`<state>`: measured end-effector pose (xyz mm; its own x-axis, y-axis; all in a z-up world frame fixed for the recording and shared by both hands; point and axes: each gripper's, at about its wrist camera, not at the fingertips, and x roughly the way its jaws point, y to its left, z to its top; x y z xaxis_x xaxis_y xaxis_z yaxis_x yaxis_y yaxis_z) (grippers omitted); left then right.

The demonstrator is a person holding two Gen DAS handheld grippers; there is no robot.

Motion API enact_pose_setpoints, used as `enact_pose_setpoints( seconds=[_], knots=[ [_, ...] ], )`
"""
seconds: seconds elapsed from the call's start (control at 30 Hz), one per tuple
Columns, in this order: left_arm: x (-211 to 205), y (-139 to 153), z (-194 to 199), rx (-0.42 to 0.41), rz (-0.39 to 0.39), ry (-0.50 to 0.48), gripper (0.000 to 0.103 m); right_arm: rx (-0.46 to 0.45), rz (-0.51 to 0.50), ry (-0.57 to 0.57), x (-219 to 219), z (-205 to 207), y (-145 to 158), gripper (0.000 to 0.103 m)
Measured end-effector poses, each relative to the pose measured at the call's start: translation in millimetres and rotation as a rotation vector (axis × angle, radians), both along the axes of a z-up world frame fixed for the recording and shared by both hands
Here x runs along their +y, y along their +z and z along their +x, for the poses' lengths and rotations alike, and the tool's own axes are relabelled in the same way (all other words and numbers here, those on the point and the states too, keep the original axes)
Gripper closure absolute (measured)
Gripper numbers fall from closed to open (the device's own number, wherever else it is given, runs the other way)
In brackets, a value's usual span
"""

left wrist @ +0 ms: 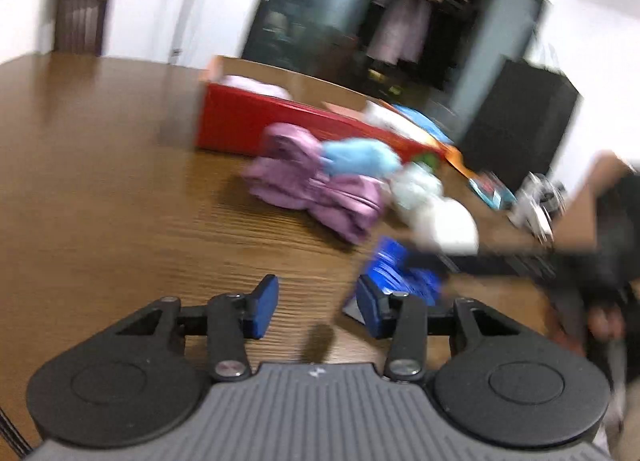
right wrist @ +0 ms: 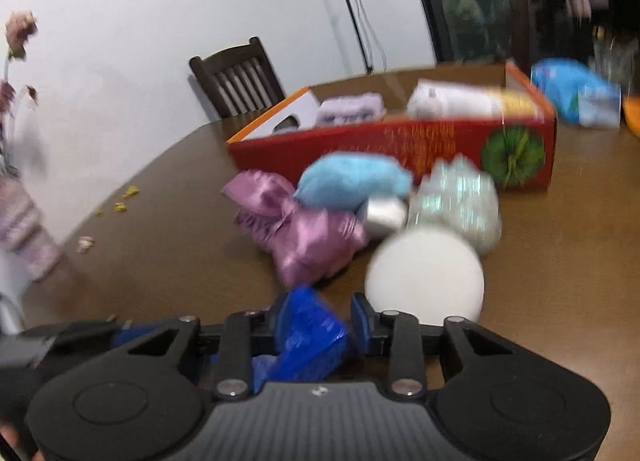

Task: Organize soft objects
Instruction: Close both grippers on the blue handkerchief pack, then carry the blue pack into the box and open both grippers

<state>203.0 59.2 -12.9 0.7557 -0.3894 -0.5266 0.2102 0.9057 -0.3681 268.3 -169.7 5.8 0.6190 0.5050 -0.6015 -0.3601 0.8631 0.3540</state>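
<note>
A pile of soft things lies on the wooden table [left wrist: 100, 165]: a purple satin cloth [left wrist: 316, 185] [right wrist: 300, 229], a light blue plush [left wrist: 360, 157] [right wrist: 352, 179], a pale green item [right wrist: 460, 201] and a white round pad [right wrist: 424, 277] [left wrist: 444, 225]. My right gripper [right wrist: 316, 325] is shut on a shiny blue soft packet [right wrist: 308, 337], which also shows in the left wrist view [left wrist: 400, 273]. My left gripper [left wrist: 318, 307] is open and empty, above the table in front of the pile. A red box [right wrist: 400, 145] [left wrist: 240, 121] behind the pile holds a lilac towel [right wrist: 352, 109] and a white item [right wrist: 452, 101].
A dark wooden chair [right wrist: 240, 77] stands at the table's far side. A blue wipes pack [right wrist: 576, 93] lies beyond the box. A vase of dried flowers [right wrist: 24, 221] stands at the left, with petals [right wrist: 120, 201] scattered near it. A black cabinet [left wrist: 520, 121] stands right.
</note>
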Motion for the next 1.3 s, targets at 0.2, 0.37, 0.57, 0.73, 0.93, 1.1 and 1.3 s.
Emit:
enact_pose_setpoints(
  seconds=[0.2, 0.37, 0.57, 0.73, 0.93, 1.1, 1.3],
  knots=[
    [15, 8, -11, 0.049, -0.163, -0.006, 0.059, 0.044, 0.102, -0.006, -17, -55, 2, 0.071],
    [-4, 9, -18, 0.075, -0.176, -0.089, 0.050, 0.007, 0.116, -0.039, -23, -54, 6, 0.071],
    [-20, -3, -18, 0.113, -0.177, -0.057, 0.072, 0.018, 0.090, -0.003, -8, -36, -8, 0.075],
    [-8, -6, -12, 0.125, -0.198, -0.041, 0.075, 0.036, 0.115, 0.021, -10, -61, -2, 0.075],
    [-13, -6, -10, 0.117, -0.175, -0.081, 0.073, 0.047, 0.128, -0.041, -12, -60, -8, 0.075],
    [-9, 9, 3, 0.058, -0.189, -0.075, 0.083, 0.014, 0.084, -0.045, -4, -54, 3, 0.081],
    [-3, 93, 94, -0.157, -0.187, -0.116, 0.083, -0.197, 0.100, -0.018, -9, 11, 75, 0.083]
  ],
)
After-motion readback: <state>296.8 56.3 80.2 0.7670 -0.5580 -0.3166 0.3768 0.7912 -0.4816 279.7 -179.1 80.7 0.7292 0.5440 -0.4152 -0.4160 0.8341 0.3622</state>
